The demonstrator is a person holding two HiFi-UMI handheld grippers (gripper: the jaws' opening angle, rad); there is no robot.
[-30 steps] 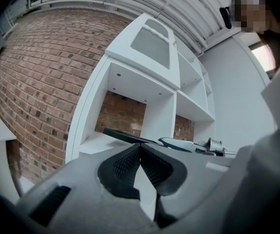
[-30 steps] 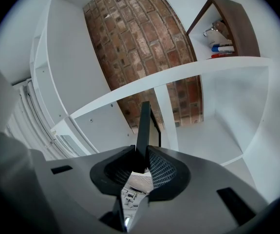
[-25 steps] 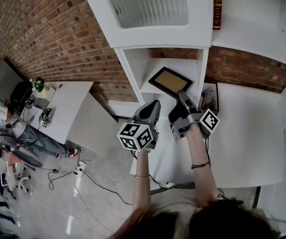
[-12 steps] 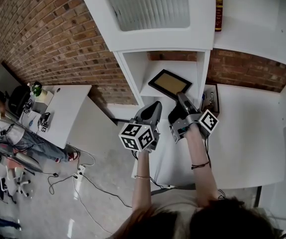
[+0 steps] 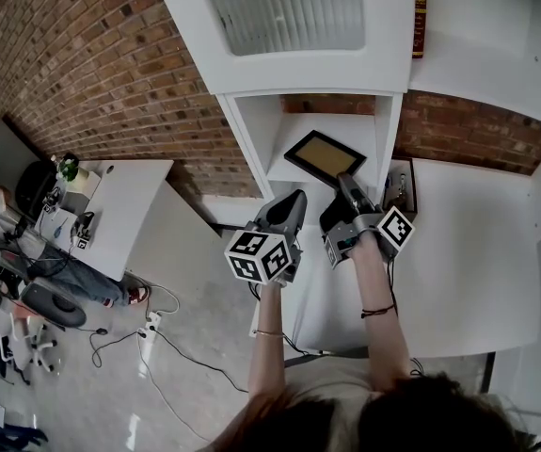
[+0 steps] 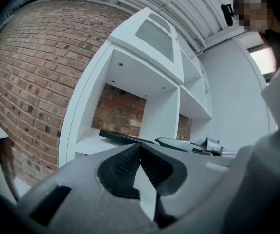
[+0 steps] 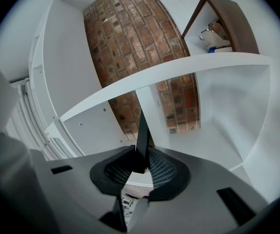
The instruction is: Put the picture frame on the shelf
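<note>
At the shelf: picture frame [image 5: 325, 155] lies flattish inside the open compartment of the shelf [image 5: 341, 125]. Can't tell if it's down on the board yet.
Right gripper [image 5: 347, 185]: jaws part-way closed, pinching the frame's thin near edge.
Left gripper [image 5: 294, 201]: jaws together, nothing in them, parked just beside the right one.
Handling guess: light and stiff, maybe glass-fronted, so kinda fragile. I'd grip the rim, never the pane.

The picture frame [image 5: 325, 156] is inside the shelf [image 5: 247, 125], brick wall [image 5: 331, 104] behind it.
</note>
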